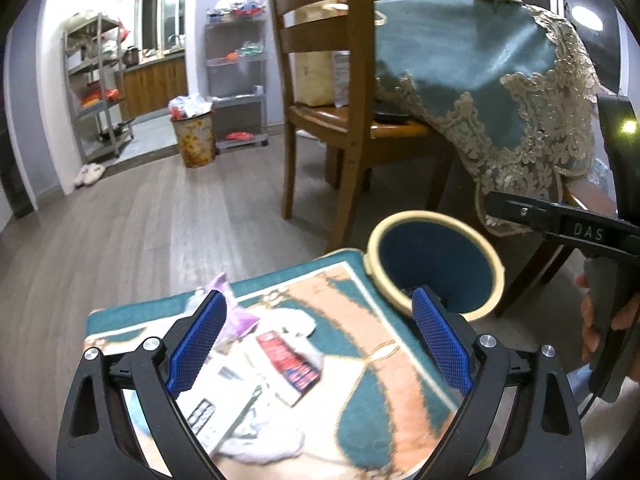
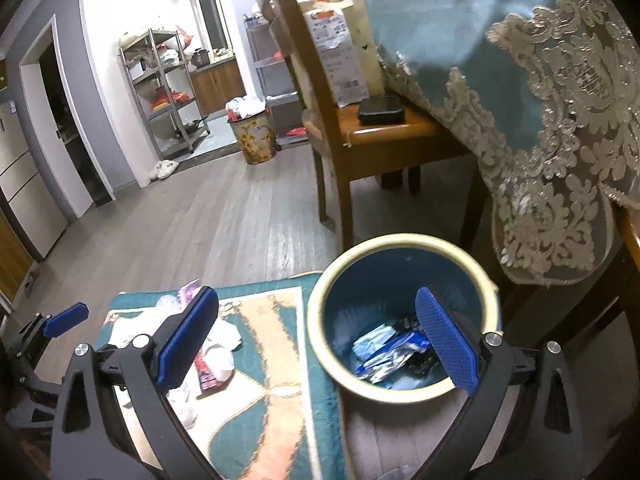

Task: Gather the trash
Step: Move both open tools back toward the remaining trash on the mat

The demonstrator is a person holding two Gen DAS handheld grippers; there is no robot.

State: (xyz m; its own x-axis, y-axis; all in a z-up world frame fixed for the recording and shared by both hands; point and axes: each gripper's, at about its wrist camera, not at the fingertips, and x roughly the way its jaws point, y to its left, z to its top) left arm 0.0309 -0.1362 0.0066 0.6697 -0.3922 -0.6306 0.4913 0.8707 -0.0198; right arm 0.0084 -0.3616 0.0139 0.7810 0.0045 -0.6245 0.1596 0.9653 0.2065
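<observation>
Trash lies on a teal and peach mat (image 1: 360, 320): a red wrapper (image 1: 290, 364), white tissues (image 1: 298, 322), a purple wrapper (image 1: 236, 312) and printed paper (image 1: 208, 408). My left gripper (image 1: 320, 340) hangs over this pile, open wide, with nothing between its blue pads. One finger (image 1: 520, 212) of the right gripper and the hand holding it show at the right. A teal bin with a cream rim (image 2: 400, 240) stands beside the mat and holds several wrappers (image 2: 384, 356). My right gripper (image 2: 318, 340) is open and empty, above the bin's near-left rim. The tissues (image 2: 220, 344) lie to its left.
A wooden chair (image 2: 384, 132) with a black box (image 2: 380, 110) on its seat stands just behind the bin. A table's teal lace cloth (image 2: 560, 140) hangs over the right. Far back are a full flowered bin (image 1: 194, 140), metal shelves (image 1: 96, 88) and slippers (image 1: 90, 174).
</observation>
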